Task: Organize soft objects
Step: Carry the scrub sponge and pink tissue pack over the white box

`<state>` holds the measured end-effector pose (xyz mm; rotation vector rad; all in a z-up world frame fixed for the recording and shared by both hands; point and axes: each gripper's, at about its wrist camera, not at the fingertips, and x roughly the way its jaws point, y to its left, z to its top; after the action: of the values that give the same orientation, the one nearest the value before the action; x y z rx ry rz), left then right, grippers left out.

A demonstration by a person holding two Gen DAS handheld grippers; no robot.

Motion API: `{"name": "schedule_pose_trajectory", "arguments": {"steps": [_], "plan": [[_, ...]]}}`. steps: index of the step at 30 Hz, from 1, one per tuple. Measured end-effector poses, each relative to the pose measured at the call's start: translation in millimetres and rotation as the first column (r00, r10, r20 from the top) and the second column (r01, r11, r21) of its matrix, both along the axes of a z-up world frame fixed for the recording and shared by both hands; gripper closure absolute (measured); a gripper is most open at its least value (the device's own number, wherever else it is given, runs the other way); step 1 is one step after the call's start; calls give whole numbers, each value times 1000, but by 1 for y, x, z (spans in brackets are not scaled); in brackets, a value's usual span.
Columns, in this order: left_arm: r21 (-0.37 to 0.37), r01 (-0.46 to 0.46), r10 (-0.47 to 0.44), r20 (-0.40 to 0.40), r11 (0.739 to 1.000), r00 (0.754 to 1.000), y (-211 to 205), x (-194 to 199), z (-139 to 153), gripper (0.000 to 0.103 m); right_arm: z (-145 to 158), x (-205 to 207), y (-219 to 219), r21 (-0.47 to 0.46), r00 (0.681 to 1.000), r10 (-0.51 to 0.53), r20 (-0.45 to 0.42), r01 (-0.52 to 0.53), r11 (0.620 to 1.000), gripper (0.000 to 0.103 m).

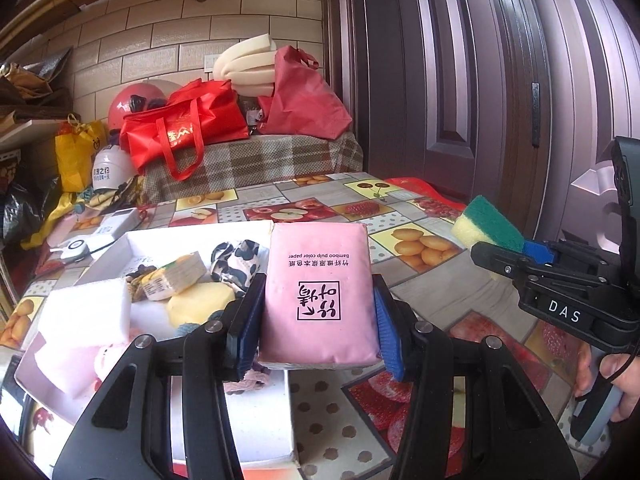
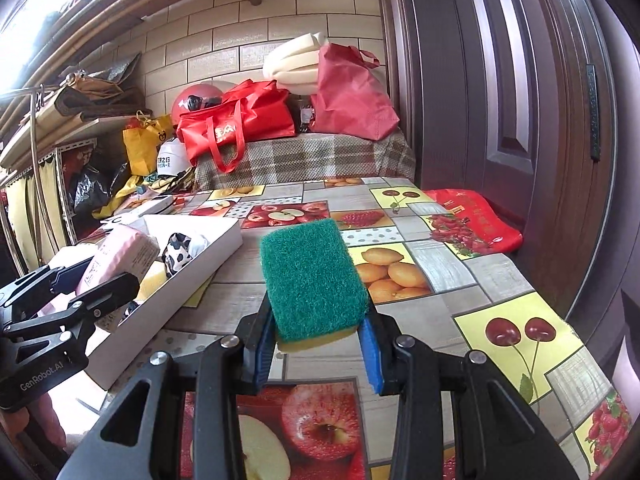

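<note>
left gripper [image 1: 318, 320] clamps pink tissue pack [image 1: 320, 288] by its long sides, above white box [image 1: 256, 432] edge | right gripper [image 2: 318, 344] pinches sponge [image 2: 312, 276] over table [image 2: 440, 312] | both light, squashy; grip mid-sides gently

A red helmet [image 1: 132, 101] sits beside a red tote bag [image 1: 188, 128].

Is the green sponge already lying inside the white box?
No, the green sponge is clamped between the right gripper's fingers above the tablecloth, to the right of the white box.
</note>
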<state>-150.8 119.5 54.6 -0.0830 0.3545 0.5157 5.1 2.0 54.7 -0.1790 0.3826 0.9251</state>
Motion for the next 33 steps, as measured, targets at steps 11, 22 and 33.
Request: {"name": "schedule_pose_trajectory", "arguments": {"steps": [11,22,33], "plan": [[-93,-93,99,58,991,993,46,-58,-3,53,-1,-17,8,3,999,33,6,-33,999,66],[-95,-204,211,75,974,975,71,-89,-4,53,-2,-45,31,-6,991,130,31,-130,992,65],[-164,-275,287,54,947,956,102,-101,-9,53,-5,-79,65,-44,965,258,42,-257,966,65]]}}
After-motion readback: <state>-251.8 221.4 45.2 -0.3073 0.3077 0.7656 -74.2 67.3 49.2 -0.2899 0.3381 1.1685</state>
